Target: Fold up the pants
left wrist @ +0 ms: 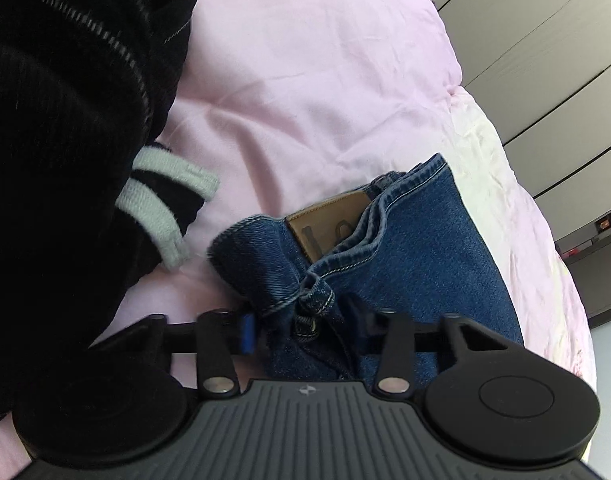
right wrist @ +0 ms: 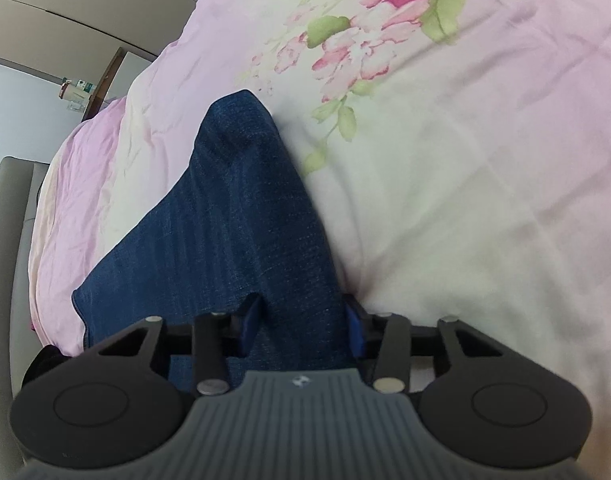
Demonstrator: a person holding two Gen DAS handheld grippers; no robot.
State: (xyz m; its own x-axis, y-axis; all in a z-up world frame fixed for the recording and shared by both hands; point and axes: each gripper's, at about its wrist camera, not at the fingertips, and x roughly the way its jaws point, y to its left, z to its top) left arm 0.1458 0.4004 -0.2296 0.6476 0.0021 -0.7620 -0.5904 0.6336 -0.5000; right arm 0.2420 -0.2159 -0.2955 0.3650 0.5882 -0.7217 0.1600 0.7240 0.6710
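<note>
Both grippers' fingers [left wrist: 247,334] clamp jeans [right wrist: 233,216]; open quilt [right wrist: 465,200] rightward.

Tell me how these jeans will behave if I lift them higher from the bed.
The jeans look floppy: denim bunches between the left gripper fingers and drapes from the right gripper. Probably heavy for cloth, since the thick layered waistband stacks up. Slipping seems unlikely; the weave looks coarse.
</note>
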